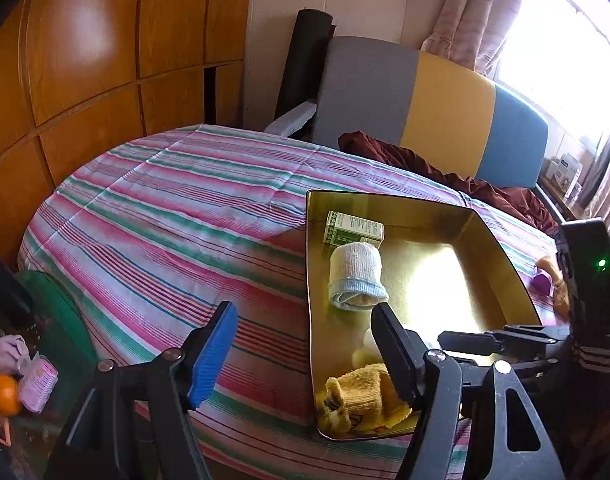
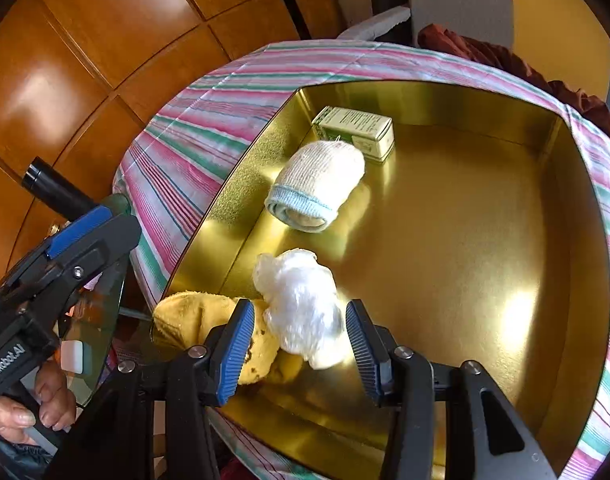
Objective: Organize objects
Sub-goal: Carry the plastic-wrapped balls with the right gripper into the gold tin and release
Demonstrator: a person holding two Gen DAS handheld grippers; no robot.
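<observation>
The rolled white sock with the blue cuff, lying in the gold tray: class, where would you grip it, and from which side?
Grip the rolled white sock across its round middle, coming from above. It lies on its side, clear of the green box, so both flanks are free for fingers.

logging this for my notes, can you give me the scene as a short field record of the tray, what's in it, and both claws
container: shiny gold metal tray on striped pink-green cloth
contents: green-white carton; rolled white sock with blue cuff; crumpled white plastic wad; yellow terry cloth
right claw: open, astride the plastic wad, pads not pressing
left claw: open, empty, over the tray's near-left edge
</observation>
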